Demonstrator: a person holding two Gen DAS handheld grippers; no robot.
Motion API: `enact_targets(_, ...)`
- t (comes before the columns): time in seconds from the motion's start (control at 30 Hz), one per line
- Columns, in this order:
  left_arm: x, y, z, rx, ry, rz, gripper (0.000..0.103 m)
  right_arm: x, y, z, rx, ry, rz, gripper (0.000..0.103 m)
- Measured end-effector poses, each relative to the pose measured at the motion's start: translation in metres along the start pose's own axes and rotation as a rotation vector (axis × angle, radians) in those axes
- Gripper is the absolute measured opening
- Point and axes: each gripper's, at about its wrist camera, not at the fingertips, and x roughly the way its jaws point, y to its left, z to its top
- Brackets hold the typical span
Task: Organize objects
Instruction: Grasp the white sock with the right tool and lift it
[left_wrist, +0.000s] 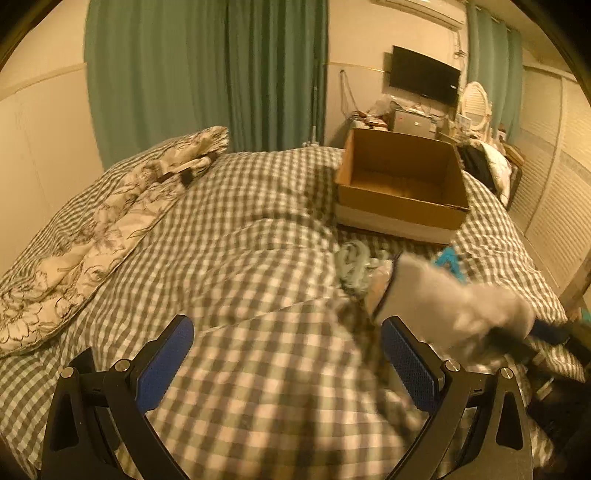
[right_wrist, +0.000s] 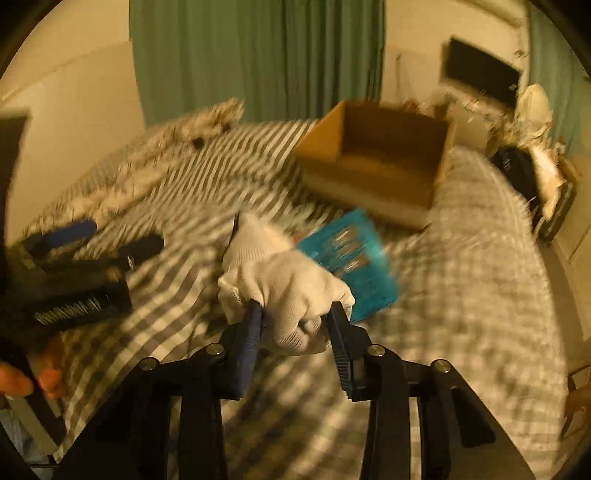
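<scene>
My right gripper is shut on a white knit glove and holds it above the checked bed cover; the glove also shows in the left wrist view, blurred. A teal packet lies on the cover just beyond the glove, and shows partly in the left wrist view. A pale coiled cord lies left of the glove. An open cardboard box stands on the bed behind them, empty as far as I see, and appears in the right wrist view. My left gripper is open and empty above the cover.
A floral quilt lies bunched at the bed's left. Green curtains hang behind. A cluttered desk and a wall screen stand at the back right. The bed's right edge drops off by louvred doors.
</scene>
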Motion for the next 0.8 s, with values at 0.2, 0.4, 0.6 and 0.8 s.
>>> enact_targets(0.2, 0.010, -0.045, 0.004, 0.078, 0.028, -0.055, 0.103, -0.049, -0.046, 0.012, 0.053, -0.122, -0.103, 0.029)
enact_targets(0.4, 0.033, -0.090, 0.017, 0.135, 0.040, -0.120, 0.103, -0.069, -0.096, 0.016, 0.143, -0.177, -0.171, 0.029)
enact_targets(0.6, 0.062, -0.137, 0.027, 0.168, 0.089, -0.198, 0.103, -0.049, -0.125, 0.015, 0.197, -0.140, -0.168, 0.029)
enact_targets(0.8, 0.109, -0.159, 0.029, 0.173, 0.166, -0.121, 0.103, -0.033, -0.144, 0.005, 0.221, -0.115, -0.157, 0.029)
